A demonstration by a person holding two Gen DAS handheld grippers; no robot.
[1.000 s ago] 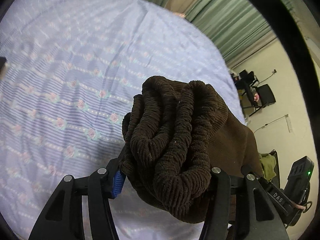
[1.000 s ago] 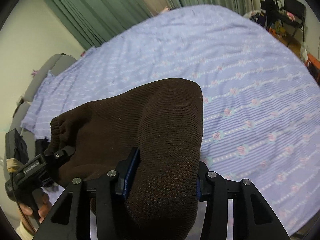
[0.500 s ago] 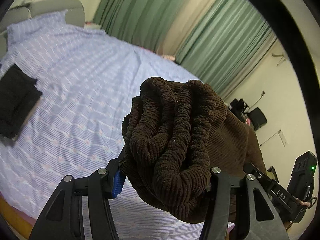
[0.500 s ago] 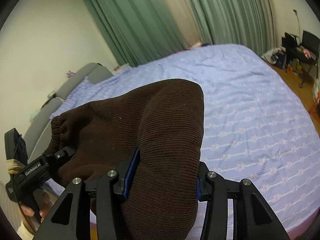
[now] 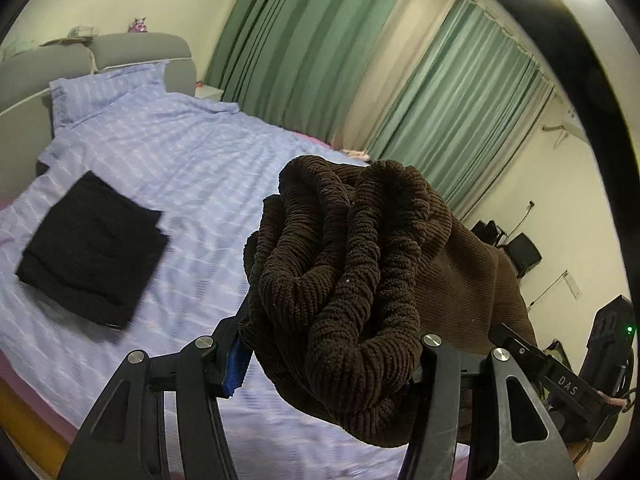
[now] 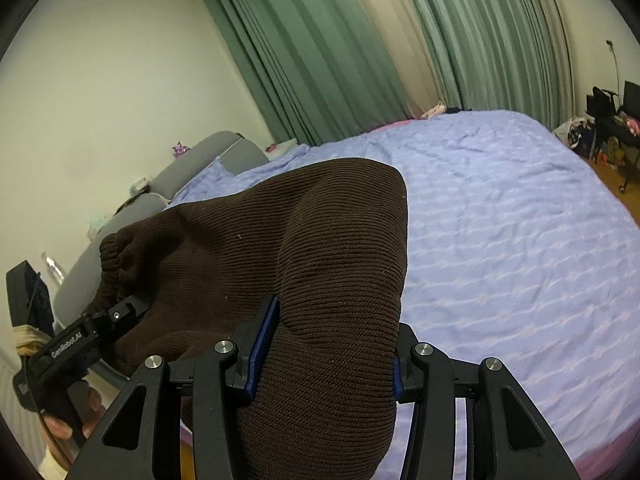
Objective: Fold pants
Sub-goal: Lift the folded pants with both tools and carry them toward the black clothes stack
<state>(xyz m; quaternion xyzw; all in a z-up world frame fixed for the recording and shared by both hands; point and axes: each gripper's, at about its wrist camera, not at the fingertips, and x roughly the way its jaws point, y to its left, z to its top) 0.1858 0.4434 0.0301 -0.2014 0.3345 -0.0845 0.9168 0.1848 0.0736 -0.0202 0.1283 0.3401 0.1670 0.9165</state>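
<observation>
The brown pants (image 5: 340, 280) are held off the bed (image 5: 192, 184) between the two hand-held tools, with no part seen resting on the sheet. A thick bunch of the gathered, ribbed waistband is clamped by the left gripper (image 5: 328, 360), its jaws being spread only as far as the wad of cloth between the blue pads (image 5: 236, 360) allows. A smooth fold of the same knit is pinched by the right gripper (image 6: 324, 360), and the cloth is draped forward over its fingers. Both tools are raised and pointed out over the mattress toward the green curtains (image 6: 320, 60) and the grey headboard (image 5: 132, 48). From the right wrist view, the left tool is seen at the lower left, gripped by a bare hand (image 6: 64, 420), with the elastic edge of the pants meeting its tip. A folded black garment (image 5: 92, 248) is laid flat on the blue striped sheet, well apart from the held pants
</observation>
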